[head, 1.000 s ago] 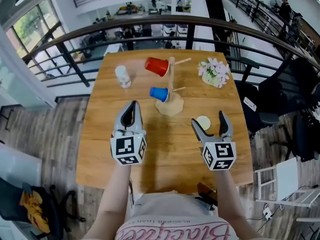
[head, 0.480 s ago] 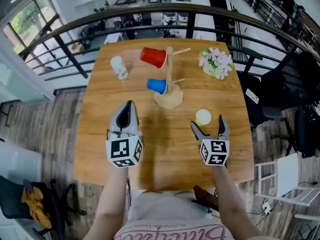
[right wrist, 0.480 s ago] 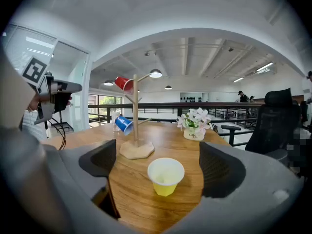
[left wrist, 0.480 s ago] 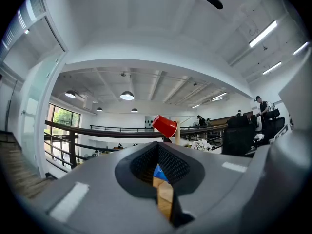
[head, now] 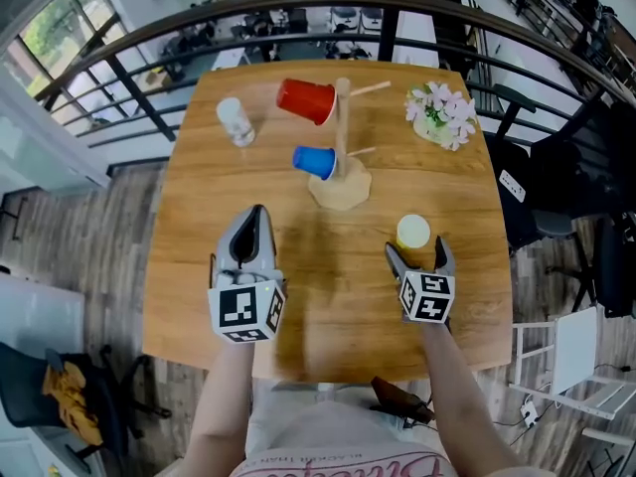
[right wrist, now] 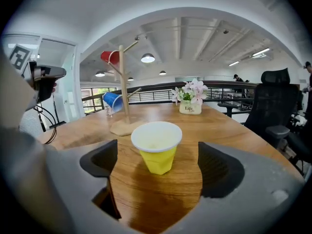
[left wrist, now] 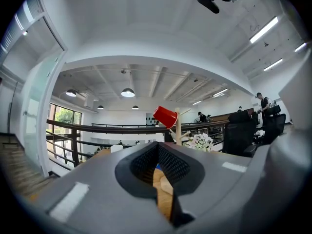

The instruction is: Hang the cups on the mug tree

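Now your right gripper (head: 417,256) gapes wide, jaws just narrowed slightly, nothing between them; the yellow cup (head: 413,232) stands untouched just ahead on the table (head: 199,197). Your left gripper (head: 255,217) is closed, empty.

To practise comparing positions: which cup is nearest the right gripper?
The yellow cup, upright on the table; the red cup and blue cup hang on the mug tree.

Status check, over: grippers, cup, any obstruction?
Left gripper shut, empty. Right gripper open, jaws just closing slightly, nothing between them. Yellow cup upright just ahead of its tips, untouched. Nothing between it and mug tree.
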Motion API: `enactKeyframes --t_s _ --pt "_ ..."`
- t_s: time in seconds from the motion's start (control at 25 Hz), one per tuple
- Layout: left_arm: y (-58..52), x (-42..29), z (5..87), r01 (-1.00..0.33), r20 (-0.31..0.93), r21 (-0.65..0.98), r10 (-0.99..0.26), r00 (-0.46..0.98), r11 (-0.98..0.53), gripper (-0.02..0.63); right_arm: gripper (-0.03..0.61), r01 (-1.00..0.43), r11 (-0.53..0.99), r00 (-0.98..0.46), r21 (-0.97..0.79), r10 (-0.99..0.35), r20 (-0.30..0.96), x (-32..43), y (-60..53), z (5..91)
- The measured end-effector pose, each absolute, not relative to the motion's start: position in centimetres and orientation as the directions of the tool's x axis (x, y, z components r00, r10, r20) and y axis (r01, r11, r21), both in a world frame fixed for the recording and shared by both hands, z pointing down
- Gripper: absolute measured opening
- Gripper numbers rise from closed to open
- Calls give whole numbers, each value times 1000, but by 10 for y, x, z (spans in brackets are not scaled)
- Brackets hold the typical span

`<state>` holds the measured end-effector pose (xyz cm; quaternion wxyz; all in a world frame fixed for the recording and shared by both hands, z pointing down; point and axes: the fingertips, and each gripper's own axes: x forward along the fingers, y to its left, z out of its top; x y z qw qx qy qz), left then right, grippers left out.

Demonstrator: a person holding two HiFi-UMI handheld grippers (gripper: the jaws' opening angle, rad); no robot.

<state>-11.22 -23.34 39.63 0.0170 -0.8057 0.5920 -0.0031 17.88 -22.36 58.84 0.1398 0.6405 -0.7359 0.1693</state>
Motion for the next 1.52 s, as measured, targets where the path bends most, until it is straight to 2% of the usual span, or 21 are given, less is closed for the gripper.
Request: enactKeyframes --t_s 0.08,0.36,0.4,0.48,0.84,1.52 --pt "-234 -114 401 -956 -9 -31 -956 293 -293 14 508 -990 126 -144 -69 -888 436 178 -227 596" --pt "-237 -125 408 -963 -1 -35 -963 269 -269 14 420 -992 119 -126 -44 -874 469 179 -236 613" --pt "-238 -127 409 -964 -3 -34 -964 265 -265 14 380 -993 117 -116 -27 -875 470 179 -235 613" --pt "-238 -131 408 -966 -5 -29 -966 258 -258 14 247 -993 116 -105 -5 -878 468 180 -235 611" --pt "-239 -133 402 -967 -11 -10 -967 256 -256 14 238 -985 170 -146 18 -890 431 177 -234 583" --pt "-245 -137 360 -969 -76 14 -966 246 -248 14 238 -951 271 -219 152 -932 288 156 -275 470"
